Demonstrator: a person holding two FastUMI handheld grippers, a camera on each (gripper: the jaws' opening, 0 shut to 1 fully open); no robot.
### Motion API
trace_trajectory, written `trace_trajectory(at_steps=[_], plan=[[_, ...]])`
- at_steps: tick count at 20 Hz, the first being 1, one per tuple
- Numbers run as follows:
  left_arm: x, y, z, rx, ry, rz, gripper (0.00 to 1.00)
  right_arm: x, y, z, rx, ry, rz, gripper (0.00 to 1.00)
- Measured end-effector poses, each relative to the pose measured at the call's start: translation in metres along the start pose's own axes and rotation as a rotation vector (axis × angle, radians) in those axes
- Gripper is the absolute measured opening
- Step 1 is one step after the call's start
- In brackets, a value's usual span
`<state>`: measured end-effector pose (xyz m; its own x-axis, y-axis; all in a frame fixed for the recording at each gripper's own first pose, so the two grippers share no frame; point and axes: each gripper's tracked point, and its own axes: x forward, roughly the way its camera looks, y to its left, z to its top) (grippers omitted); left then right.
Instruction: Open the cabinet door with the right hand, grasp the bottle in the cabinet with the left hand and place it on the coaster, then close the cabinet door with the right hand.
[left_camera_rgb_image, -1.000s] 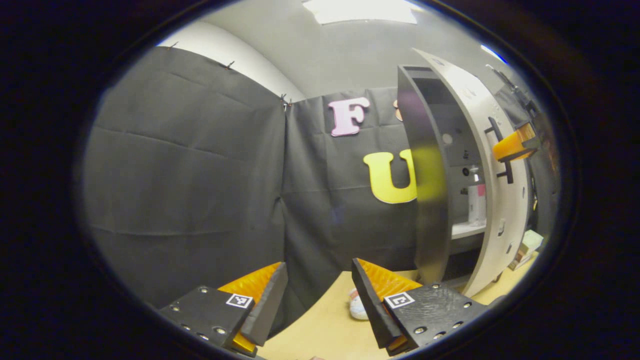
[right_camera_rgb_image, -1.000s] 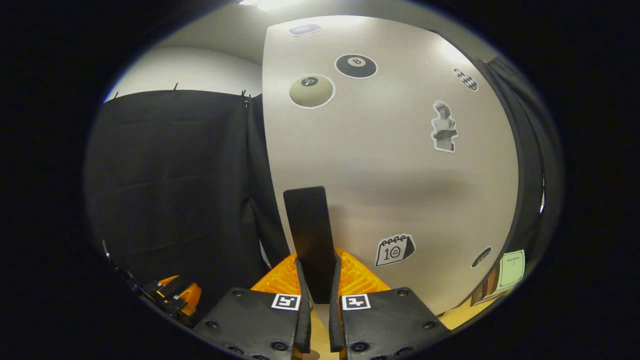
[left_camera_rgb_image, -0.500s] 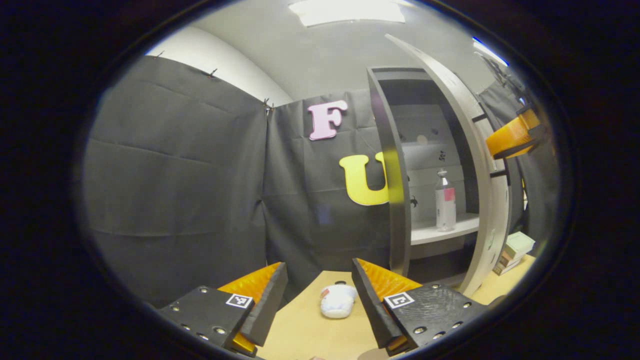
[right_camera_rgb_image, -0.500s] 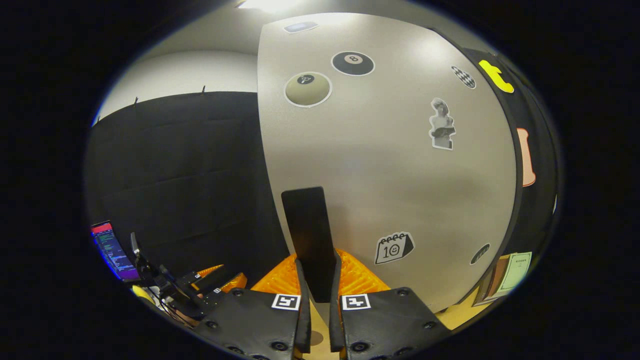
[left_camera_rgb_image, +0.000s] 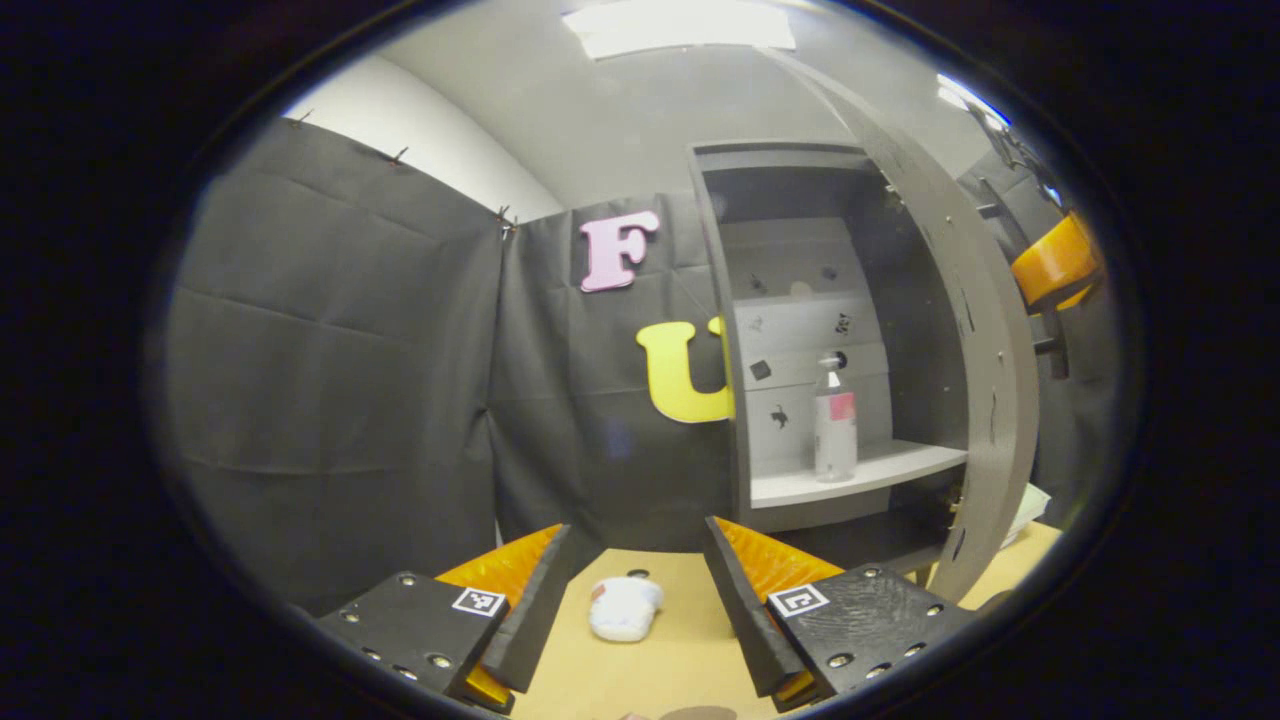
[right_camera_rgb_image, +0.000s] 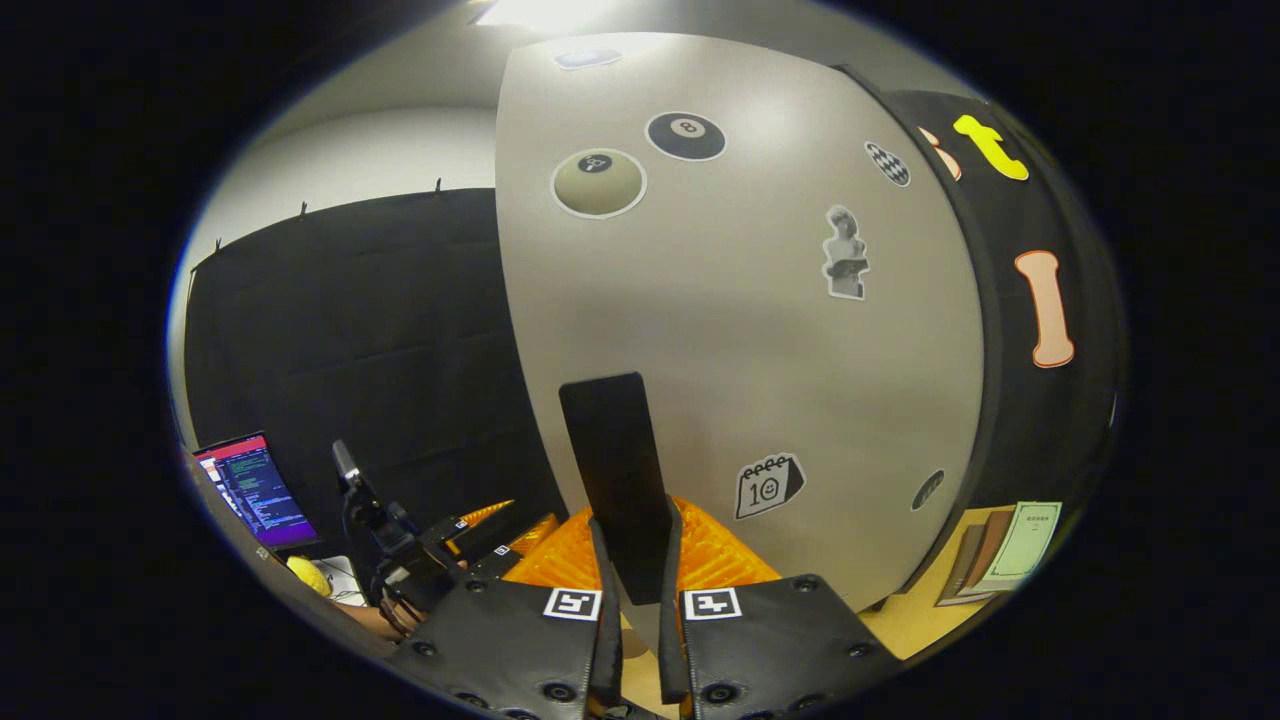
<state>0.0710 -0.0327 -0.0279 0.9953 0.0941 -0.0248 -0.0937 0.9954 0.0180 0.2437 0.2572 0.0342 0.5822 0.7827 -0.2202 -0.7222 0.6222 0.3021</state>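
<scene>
In the left gripper view, the left gripper hangs with its fingers spread wide and empty above the tan tabletop, where a small white object lies between them; beyond, the grey cabinet stands open and holds one clear bottle with a pink label, upright on its white shelf, with the swung-out cabinet door to its right. In the right gripper view, the right gripper is clamped with both fingers on the black door handle of the sticker-covered door, and the left gripper sits low at left near a laptop screen, while booklets lie on the table at lower right.
</scene>
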Motion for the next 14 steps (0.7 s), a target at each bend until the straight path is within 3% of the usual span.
trace_trajectory(at_steps=[7,14], plan=[[-0.003,-0.071,0.009,0.013,-0.012,-0.094,0.79,-0.014,-0.008,0.0,0.018,-0.027,-0.016,0.16],[-0.015,-0.133,0.013,-0.017,-0.009,-0.164,0.79,-0.031,-0.021,0.005,0.024,-0.041,-0.107,0.16]])
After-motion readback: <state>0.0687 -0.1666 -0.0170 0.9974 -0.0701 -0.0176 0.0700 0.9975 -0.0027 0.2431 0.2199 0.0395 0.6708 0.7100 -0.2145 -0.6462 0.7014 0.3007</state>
